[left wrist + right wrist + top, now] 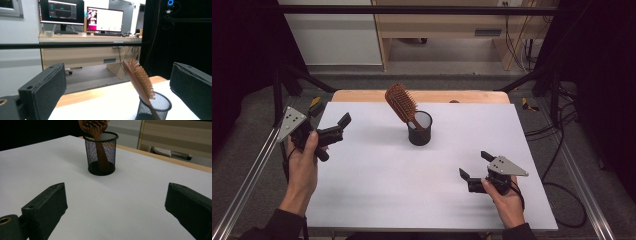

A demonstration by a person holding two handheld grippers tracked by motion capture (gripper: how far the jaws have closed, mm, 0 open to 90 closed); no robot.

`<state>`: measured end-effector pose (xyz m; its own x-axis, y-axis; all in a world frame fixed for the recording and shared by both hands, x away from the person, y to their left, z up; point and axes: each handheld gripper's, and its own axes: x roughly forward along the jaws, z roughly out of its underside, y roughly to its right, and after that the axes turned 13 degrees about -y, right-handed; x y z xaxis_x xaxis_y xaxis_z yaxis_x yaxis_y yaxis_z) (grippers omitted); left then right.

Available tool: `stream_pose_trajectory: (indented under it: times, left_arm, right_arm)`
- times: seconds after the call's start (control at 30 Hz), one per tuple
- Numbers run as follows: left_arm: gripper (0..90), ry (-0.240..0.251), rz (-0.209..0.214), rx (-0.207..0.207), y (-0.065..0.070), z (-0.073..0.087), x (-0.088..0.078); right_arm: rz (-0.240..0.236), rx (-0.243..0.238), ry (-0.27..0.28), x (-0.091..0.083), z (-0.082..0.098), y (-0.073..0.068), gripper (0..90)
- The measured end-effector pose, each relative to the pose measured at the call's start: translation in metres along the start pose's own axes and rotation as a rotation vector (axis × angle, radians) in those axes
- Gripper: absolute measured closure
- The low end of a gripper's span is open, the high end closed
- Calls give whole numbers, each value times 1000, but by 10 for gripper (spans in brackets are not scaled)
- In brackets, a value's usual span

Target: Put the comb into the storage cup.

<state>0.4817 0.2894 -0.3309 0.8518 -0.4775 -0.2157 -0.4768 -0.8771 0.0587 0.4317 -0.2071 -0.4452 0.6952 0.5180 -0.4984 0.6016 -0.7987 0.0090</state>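
Standing handle-down in the black mesh cup point(420, 129) at frame centre, the wooden hairbrush point(402, 104) leans toward the upper left. You hold the left hand-held gripper point(343, 126) at the left edge of the white bench point(377, 185), jaws wide apart, empty. Your right hand-held gripper point(473, 164) sits lower right, jaws also spread wide, gripping nothing, well apart from the cup.

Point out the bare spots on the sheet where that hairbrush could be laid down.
Bare white sheet lies between the left gripper and right gripper, and right of the mesh cup. Only the cup, holding the hairbrush, crowds the middle back.
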Motion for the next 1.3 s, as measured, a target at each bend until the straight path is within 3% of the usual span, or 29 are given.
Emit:
stream_pose_trajectory:
  times: [0.23, 0.37, 0.5, 0.8, 1.3]
  left_arm:
    - [10, -18, -11, 11, -3, 6, -9]
    - [10, -14, 0, -34, -5, 10, -15]
    - [12, -21, -4, -51, -8, 15, -21]
    - [10, -37, -19, -1, -5, 29, -33]
    - [10, -59, -10, 9, 1, 65, -44]
  right_arm:
    - [0, 7, 10, -2, 0, 3, 44]
    - [-1, 11, 16, -3, 0, 3, 44]
    - [-7, 9, 19, -4, -1, 2, 43]
    - [-13, 11, 20, -4, -1, 3, 43]
    - [6, -2, 10, -3, 0, 3, 43]
